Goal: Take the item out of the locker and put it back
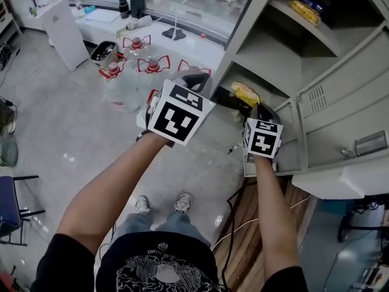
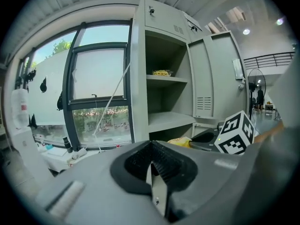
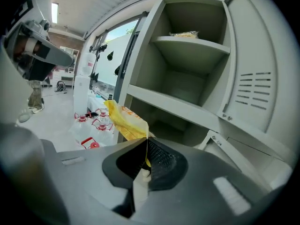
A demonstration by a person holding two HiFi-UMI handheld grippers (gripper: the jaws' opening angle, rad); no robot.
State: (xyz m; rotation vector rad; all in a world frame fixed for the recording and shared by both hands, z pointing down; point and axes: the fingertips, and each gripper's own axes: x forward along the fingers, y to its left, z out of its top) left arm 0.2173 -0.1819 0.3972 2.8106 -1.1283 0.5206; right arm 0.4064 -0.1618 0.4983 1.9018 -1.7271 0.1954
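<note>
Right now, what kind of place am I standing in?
Probably a workplace locker area or lab corner: grey metal lockers with open doors, big water jugs on a polished floor, and a wide window. The right gripper is shut on a yellow bag.

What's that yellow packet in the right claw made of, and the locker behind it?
The yellow packet in the right claw looks like thin, slightly glossy plastic film: it creases and folds. The locker seems to be sheet metal painted matt grey: thin flat panels, vent slots pressed into its door.
</note>
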